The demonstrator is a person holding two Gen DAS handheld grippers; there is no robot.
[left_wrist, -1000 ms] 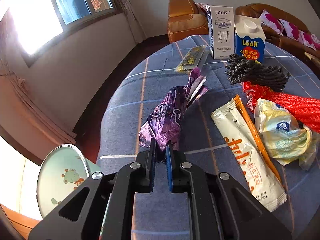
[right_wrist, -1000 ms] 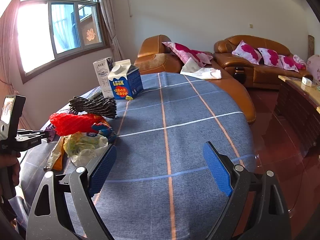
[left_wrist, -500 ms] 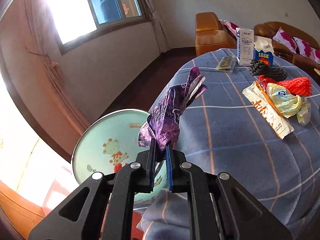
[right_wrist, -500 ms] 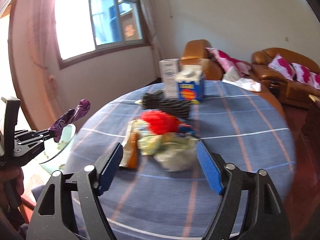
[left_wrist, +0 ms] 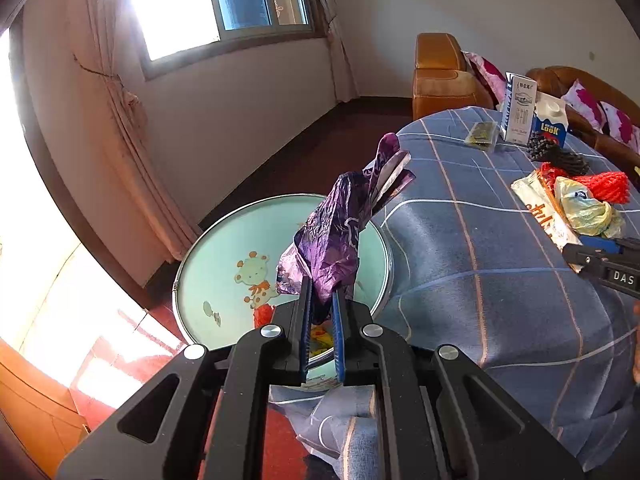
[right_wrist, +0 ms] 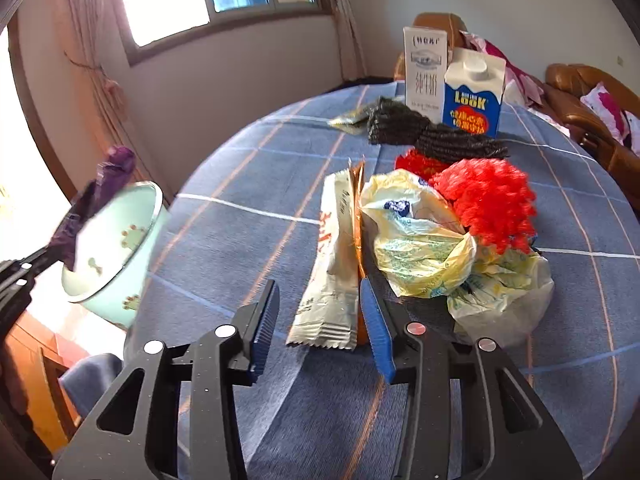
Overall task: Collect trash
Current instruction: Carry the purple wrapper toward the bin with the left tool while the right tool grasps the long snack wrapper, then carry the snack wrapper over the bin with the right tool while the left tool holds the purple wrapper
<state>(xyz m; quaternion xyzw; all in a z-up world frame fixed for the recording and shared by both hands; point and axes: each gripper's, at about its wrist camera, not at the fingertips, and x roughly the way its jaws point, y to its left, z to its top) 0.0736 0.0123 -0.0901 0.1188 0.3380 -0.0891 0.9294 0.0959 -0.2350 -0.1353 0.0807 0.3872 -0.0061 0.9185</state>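
My left gripper [left_wrist: 320, 292] is shut on a crumpled purple wrapper [left_wrist: 340, 236] and holds it above the pale green bin [left_wrist: 224, 248] beside the table. The bin [right_wrist: 116, 248] and the wrapper [right_wrist: 100, 196] also show at the left of the right wrist view. My right gripper [right_wrist: 320, 296] is open, its fingers either side of the near end of a cream snack wrapper [right_wrist: 332, 268] lying on the blue checked tablecloth [right_wrist: 248, 240]. A yellow plastic bag [right_wrist: 420, 240] and red mesh [right_wrist: 488, 200] lie just beyond.
A black mesh bundle [right_wrist: 424, 132], a white milk carton [right_wrist: 424, 68], a blue LOOK carton [right_wrist: 474, 96] and a small green packet [right_wrist: 348, 118] stand at the table's far side. Brown sofas [left_wrist: 444, 76] are behind. The bin holds some scraps [left_wrist: 264, 312].
My left gripper has carried the purple wrapper off the table and over the bin. My right gripper has swung left, come down at the cream wrapper, and narrowed its opening.
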